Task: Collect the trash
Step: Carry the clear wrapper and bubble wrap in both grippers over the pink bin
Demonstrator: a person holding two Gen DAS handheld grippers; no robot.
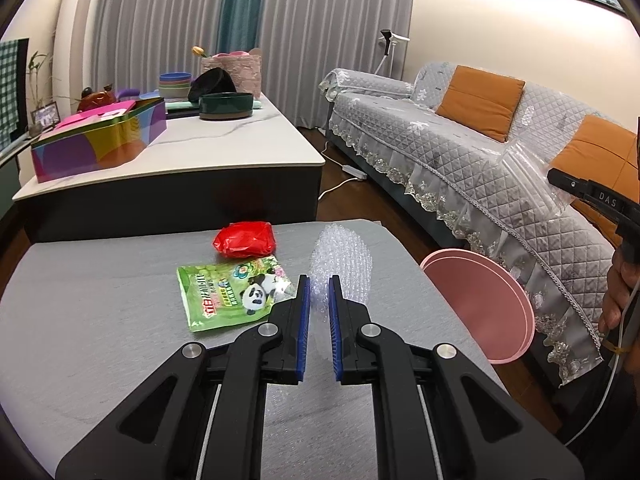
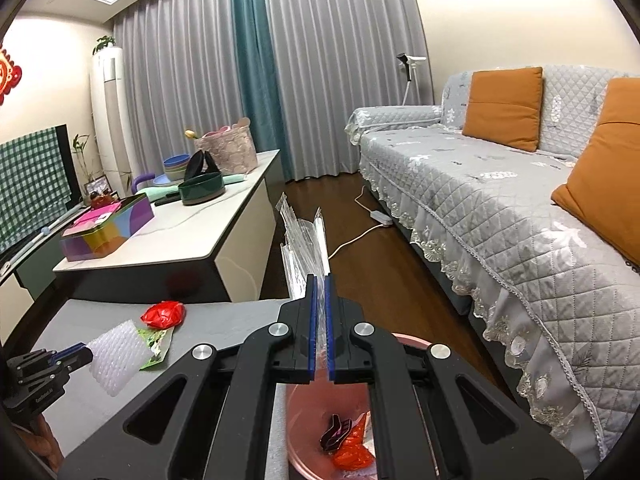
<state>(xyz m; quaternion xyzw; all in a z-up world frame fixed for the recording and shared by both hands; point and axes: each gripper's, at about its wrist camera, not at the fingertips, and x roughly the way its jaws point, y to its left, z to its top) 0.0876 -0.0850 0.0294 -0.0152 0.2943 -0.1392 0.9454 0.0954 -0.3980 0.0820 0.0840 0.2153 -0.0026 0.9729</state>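
— On the grey tabletop (image 1: 100,320)?

— Matte, cloth-like. Lying there: a crumpled red wrapper (image 1: 244,239), glossy and lumpy, and just beside it a flat green pouch (image 1: 232,292) printed with a panda.

— In the left tongs (image 1: 319,280)?

— Pinching bubble wrap (image 1: 340,256), clear and knobbly, between blue ribbed pads (image 1: 305,320). Closed only as far as the bulk allows. From the right wrist view, held up at the tips and overlapping a corner of the pouch.

— And the right tongs (image 2: 320,280)?

— Pressed nearly together on a clear plastic bag (image 2: 304,240), creased and shiny, sticking up stiffly past the tips.

— Below that?

— A round pink bin (image 2: 304,420) of smooth plastic, down on the dark wood floor just beside the tabletop. Inside: an orange-red wrapper (image 2: 352,454) and a dark one (image 2: 336,432).

— Anything hard to make out?

— Much of the bin's rim hidden behind the black linkage. Print on the dark wrapper unreadable. Near end of the bubble wrap lost between the fingers, so no telling from the left view whether touching the tabletop. Only part of the right hand (image 1: 618,296) showing, cut off at the frame edge.

— Pose?

— Left tongs low over the tabletop, pointing towards its far edge. Right tongs off to the side and higher, above the bin.
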